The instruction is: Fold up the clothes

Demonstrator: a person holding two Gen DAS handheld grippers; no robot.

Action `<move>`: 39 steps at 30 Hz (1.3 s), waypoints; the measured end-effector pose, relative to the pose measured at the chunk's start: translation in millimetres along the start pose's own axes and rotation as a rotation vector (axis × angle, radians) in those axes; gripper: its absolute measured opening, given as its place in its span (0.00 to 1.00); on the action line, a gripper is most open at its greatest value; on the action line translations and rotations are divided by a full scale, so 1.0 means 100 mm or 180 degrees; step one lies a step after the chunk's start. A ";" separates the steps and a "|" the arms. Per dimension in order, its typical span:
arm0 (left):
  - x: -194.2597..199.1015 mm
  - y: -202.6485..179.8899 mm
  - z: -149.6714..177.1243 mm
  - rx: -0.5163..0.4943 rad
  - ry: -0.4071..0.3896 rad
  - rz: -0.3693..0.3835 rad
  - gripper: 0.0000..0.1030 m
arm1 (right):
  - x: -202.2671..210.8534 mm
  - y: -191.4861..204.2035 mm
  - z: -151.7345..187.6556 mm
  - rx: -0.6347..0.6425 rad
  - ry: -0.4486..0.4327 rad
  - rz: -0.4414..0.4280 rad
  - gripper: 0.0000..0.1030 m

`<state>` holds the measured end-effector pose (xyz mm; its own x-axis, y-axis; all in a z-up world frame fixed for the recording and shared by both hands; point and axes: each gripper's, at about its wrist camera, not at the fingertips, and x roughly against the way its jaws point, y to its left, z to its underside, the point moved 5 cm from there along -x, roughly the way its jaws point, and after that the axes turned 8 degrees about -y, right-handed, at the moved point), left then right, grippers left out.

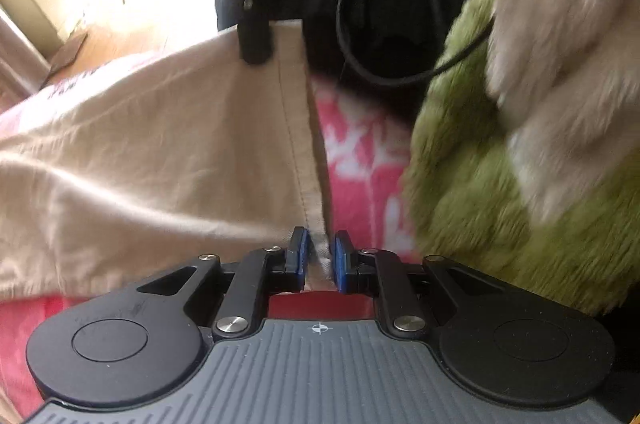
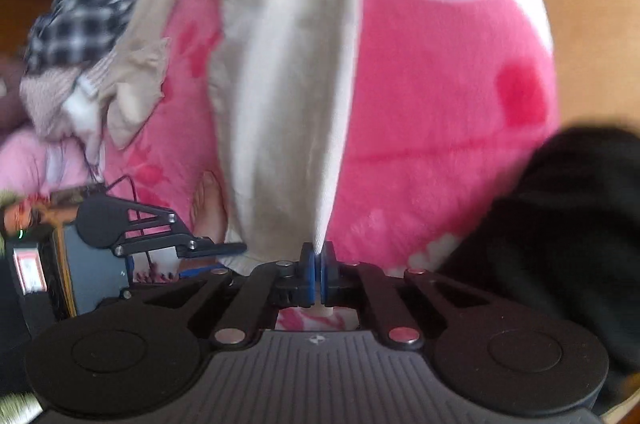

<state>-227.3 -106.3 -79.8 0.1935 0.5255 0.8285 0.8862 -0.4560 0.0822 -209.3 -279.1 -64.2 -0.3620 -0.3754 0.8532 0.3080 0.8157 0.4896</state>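
A beige garment (image 1: 160, 152) lies stretched over a pink blanket (image 1: 360, 152). My left gripper (image 1: 320, 264) is at its near stitched hem, and the blue pads hold that hem with a narrow gap. At the garment's far end the right gripper (image 1: 254, 58) shows as a black bar touching the cloth. In the right wrist view the beige garment (image 2: 280, 84) runs up and away in long folds. My right gripper (image 2: 319, 264) is shut on its edge, pads nearly together. The left gripper (image 2: 236, 248) appears side-on at the lower left.
A pile of clothes topped by a checked shirt (image 2: 88, 20) sits at the blanket's left. A fluffy green and cream sleeve (image 1: 500, 164) fills the right of the left wrist view, with a black cable (image 1: 344, 24) looping beside it. A bare foot (image 2: 208, 204) and wooden floor (image 2: 592, 24) are nearby.
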 end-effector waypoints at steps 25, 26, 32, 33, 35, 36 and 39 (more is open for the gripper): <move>0.07 0.90 0.00 0.1459 -0.0289 -0.0745 0.31 | -0.21 0.51 -0.66 0.2005 -0.1031 0.0758 0.18; 0.05 0.85 0.04 0.1425 -0.0239 -0.0693 0.32 | -0.33 0.48 -0.65 0.2117 -0.0993 0.0804 0.18; 0.01 0.55 0.25 0.1166 -0.0192 -0.0524 0.50 | -0.28 -0.17 -0.20 0.2300 0.0010 0.1391 0.18; 0.01 0.53 0.27 0.1145 -0.0211 -0.0515 0.51 | -0.22 -0.24 -0.19 0.2309 0.0119 0.1579 0.18; -0.02 0.54 0.27 0.1163 -0.0227 -0.0496 0.53 | -0.05 -0.20 -0.32 0.2289 -0.0058 0.1575 0.18; -0.04 0.56 0.27 0.1190 -0.0227 -0.0481 0.53 | 0.02 -0.12 -0.46 0.2202 -0.0218 0.1501 0.18; -0.04 0.56 0.27 0.1220 -0.0203 -0.0447 0.54 | 0.00 0.27 -0.89 0.2224 -0.0793 0.1188 0.18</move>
<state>-166.7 -114.5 -93.1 0.0745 0.6124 0.7870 0.9961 -0.0823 -0.0303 -122.2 -296.4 -35.3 -0.5539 0.0155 0.8324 -0.1411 0.9836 -0.1122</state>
